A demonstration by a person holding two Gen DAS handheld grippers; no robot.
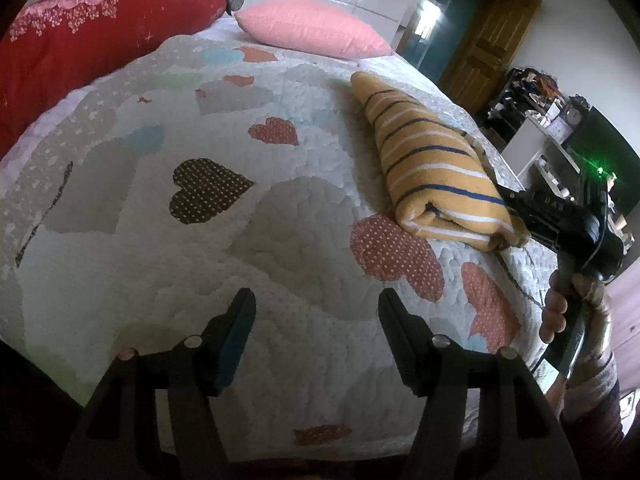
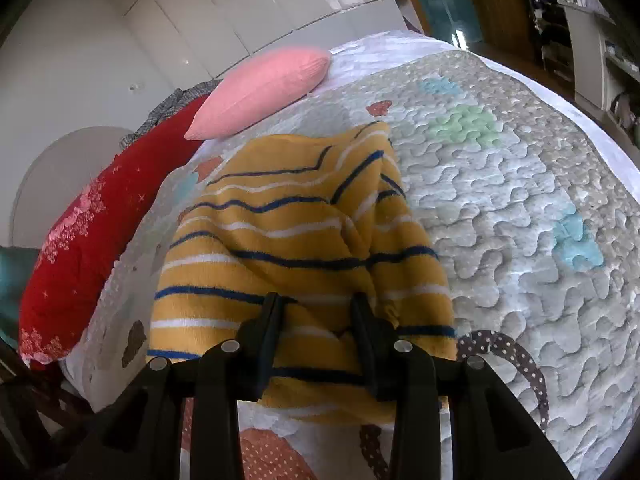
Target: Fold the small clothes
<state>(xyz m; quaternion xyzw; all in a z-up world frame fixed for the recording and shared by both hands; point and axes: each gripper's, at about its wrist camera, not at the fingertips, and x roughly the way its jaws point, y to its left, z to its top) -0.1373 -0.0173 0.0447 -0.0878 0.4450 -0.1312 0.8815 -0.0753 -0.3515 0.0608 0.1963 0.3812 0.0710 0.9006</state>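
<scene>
black fingers of the left gripper [image 1: 316, 336] fill the bottom of the left wrist view, spread wide apart with only quilt between them. they hang over the heart-patterned quilt [image 1: 224, 248] and hold nothing.

over in the right wrist view, the right gripper [image 2: 316, 344] has its two fingers drawn in around a raised fold of the yellow striped garment [image 2: 280, 240], with cloth bunched between them. the fingers are not fully together; the thick fleece fills the gap. from the left wrist view the right gripper [image 1: 516, 216] sits at the near end of the same garment [image 1: 432, 168], and its fingertips are hidden behind the cloth there. the person's right hand [image 1: 576, 312] grips the handle below it.

that garment lies folded into a long, narrow bundle on the right side of the bed, with yellow fleece crossed by navy and white stripes. its near end shows stacked layers, its far end tapers toward the pink pillow [image 1: 312, 28] but stays apart from it.

a red pillow [image 1: 92, 40] with pale floral print lies along the left edge of the bed, beside the pink one. a brown dotted heart patch [image 1: 206, 190] sits on the quilt ahead of the left gripper. glossy white cupboard doors [image 2: 224, 12] stand behind the bed.
</scene>
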